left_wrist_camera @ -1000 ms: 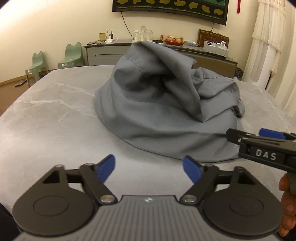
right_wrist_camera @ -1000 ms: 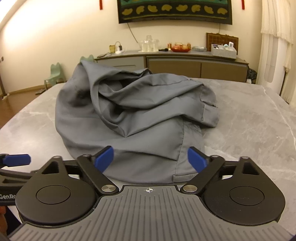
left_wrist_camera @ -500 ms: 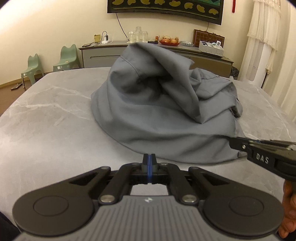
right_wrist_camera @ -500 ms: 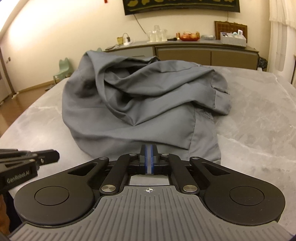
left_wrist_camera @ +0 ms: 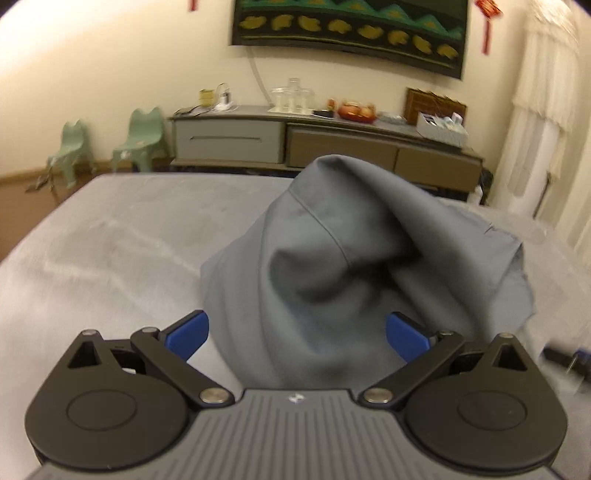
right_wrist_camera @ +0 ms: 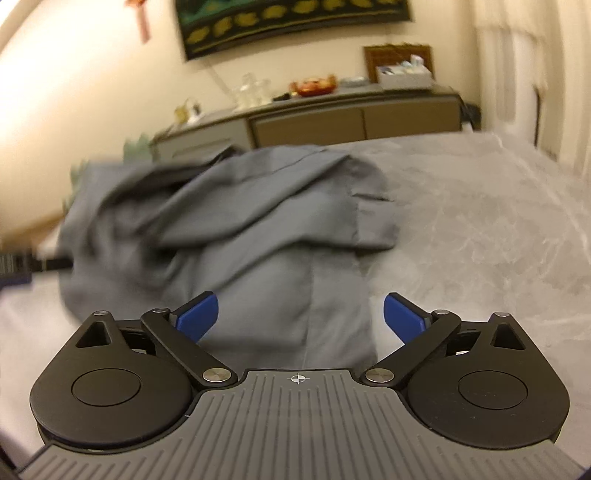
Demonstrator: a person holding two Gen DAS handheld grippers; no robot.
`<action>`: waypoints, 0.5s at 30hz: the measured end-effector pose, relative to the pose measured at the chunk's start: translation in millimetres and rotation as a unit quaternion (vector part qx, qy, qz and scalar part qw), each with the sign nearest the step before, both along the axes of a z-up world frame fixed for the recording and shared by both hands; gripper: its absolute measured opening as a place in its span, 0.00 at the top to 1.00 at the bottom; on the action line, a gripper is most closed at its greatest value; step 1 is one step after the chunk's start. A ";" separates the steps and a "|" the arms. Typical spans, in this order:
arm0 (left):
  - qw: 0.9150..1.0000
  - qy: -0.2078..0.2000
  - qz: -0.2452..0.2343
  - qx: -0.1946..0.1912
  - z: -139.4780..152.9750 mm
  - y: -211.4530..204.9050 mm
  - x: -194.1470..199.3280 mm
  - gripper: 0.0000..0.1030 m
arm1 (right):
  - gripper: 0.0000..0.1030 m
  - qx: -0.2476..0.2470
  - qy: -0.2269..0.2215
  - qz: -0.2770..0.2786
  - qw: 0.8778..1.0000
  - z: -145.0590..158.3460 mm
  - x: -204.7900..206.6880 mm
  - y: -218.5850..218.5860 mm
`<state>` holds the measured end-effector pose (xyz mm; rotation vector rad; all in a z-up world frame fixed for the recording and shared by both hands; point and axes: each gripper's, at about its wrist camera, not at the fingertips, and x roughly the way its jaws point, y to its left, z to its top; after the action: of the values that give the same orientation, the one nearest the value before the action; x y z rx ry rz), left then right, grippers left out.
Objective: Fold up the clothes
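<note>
1. Grey garment (left_wrist_camera: pixel 332 280) (right_wrist_camera: pixel 229 229): one, bunched in a loose heap on the table, rising to a peak at its far side in the left wrist view. A stitched seam runs down from the peak. Its near edge lies between the fingers of both grippers.
2. Table (left_wrist_camera: pixel 110 251) (right_wrist_camera: pixel 480 229): one, grey marbled top, bearing the garment only.
3. Left gripper (left_wrist_camera: pixel 297 332): one, its jaws spread wide, two blue pads showing, nothing clamped. The cloth's near fold sits between the pads; contact cannot be told.
4. Right gripper (right_wrist_camera: pixel 299 314): one, its jaws likewise spread wide, two blue pads showing, nothing clamped. A flat panel of the garment lies between the pads. In the left wrist view its tip shows blurred at the right edge (left_wrist_camera: pixel 569 360).
5. Sideboard (left_wrist_camera: pixel 258 140): one, long and low against the far wall, with drawer fronts.
6. Bowl (left_wrist_camera: pixel 356 112): one, red, on the sideboard, holding round orange-red fruit; count unclear.
7. Box (left_wrist_camera: pixel 441 127): one, pale, on the sideboard's right end, holding small items too blurred to name.
8. Glass jars (left_wrist_camera: pixel 291 96): a cluster on the sideboard; number unclear.
9. Small green chairs (left_wrist_camera: pixel 142 136): two, by the wall at left.
10. Wall hanging (left_wrist_camera: pixel 347 33): one, dark with yellow shapes, above the sideboard.
11. Curtain (left_wrist_camera: pixel 543 122): pale, at far right.
</note>
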<state>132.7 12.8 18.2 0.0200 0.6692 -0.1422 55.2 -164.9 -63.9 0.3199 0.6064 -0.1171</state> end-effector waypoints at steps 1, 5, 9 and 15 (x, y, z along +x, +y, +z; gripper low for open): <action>1.000 -0.003 -0.005 0.006 -4.8 1.7 7.0 0.00 | 0.03 0.020 0.000 -0.006 1.000 -4.0 10.8 -5.7; 0.999 0.022 0.005 -0.041 -30.4 20.2 22.6 0.00 | 0.03 0.101 0.002 -0.028 0.994 -19.8 53.8 -28.6; 0.983 0.068 -0.001 -0.172 -19.9 36.1 32.8 0.01 | 0.21 0.181 0.004 -0.050 0.982 -35.6 96.8 -51.5; 0.987 0.016 -0.014 -0.158 8.4 44.8 21.4 0.00 | 0.87 0.131 -0.090 -0.029 0.987 57.7 104.8 -48.7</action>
<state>154.1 57.6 26.6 -0.2787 0.6733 -0.2749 160.0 -213.6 -6.2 0.5970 0.4320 -0.0633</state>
